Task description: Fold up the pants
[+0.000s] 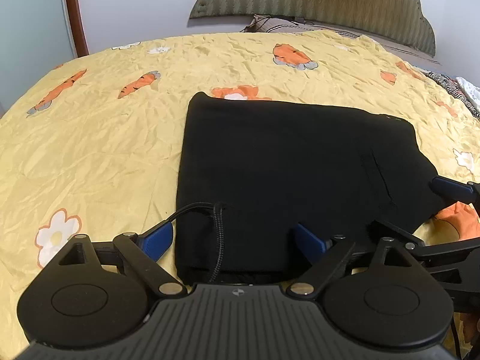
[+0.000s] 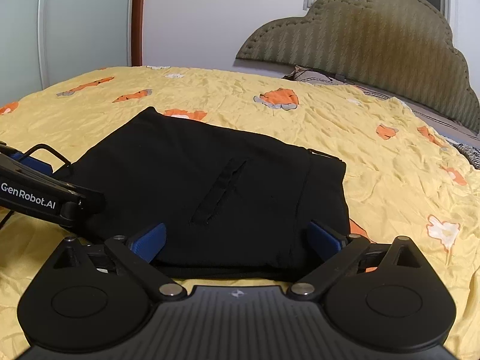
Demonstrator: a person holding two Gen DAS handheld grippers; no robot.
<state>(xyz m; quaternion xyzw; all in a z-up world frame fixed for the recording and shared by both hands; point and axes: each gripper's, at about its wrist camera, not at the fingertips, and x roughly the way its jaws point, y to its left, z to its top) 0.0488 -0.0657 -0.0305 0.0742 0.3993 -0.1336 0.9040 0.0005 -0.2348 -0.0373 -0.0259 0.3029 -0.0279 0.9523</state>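
Black pants (image 1: pixel 279 174) lie folded into a compact rectangle on the yellow bedspread (image 1: pixel 90 156); they also show in the right wrist view (image 2: pixel 210 192). A black drawstring (image 1: pixel 217 240) lies across their near left edge. My left gripper (image 1: pixel 234 240) is open, its blue pads either side of the near left corner of the pants. My right gripper (image 2: pixel 237 238) is open, astride the near right edge; it also shows in the left wrist view (image 1: pixel 450 189). The left gripper's body (image 2: pixel 36 192) shows in the right wrist view at left.
The bedspread (image 2: pixel 390 180) has carrot and flower prints and is wrinkled. An olive padded headboard (image 2: pixel 375 54) and a pillow (image 1: pixel 279 24) are at the far right. A wardrobe with a wooden frame (image 2: pixel 138 18) stands at the far left.
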